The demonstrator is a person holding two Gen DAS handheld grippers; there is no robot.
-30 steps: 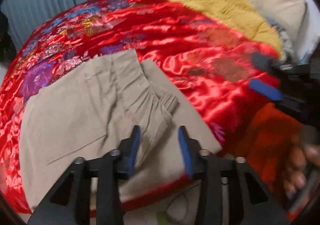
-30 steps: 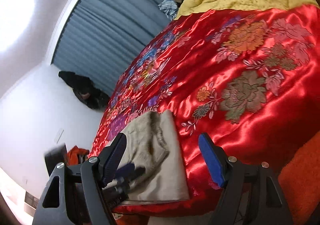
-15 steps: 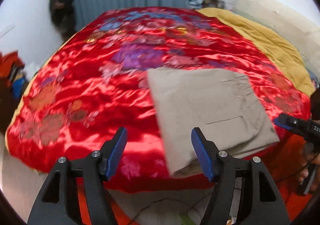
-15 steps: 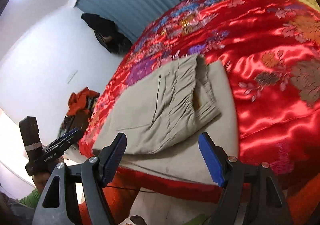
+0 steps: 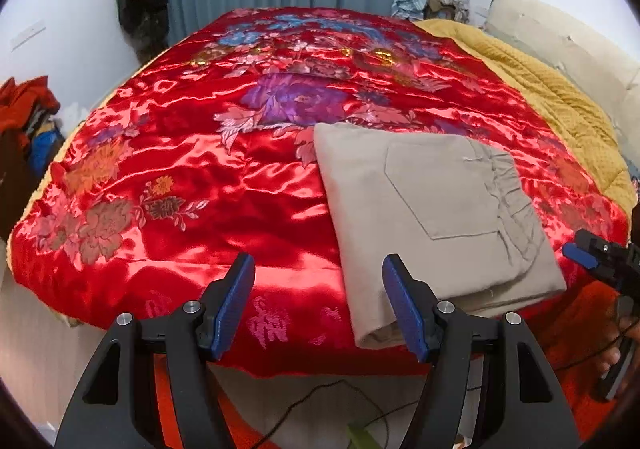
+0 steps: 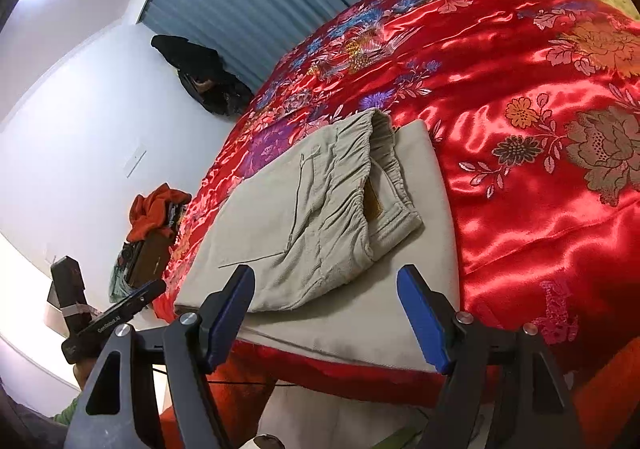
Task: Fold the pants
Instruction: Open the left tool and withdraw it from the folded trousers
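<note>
- Beige corduroy pants [image 5: 432, 209], folded into a flat rectangle, gathered elastic waistband up, on a glossy red floral satin bedspread [image 5: 200, 177].
- Left gripper [image 5: 318, 299] and right gripper [image 6: 326, 315]: jaws spread, holding nothing.
</note>
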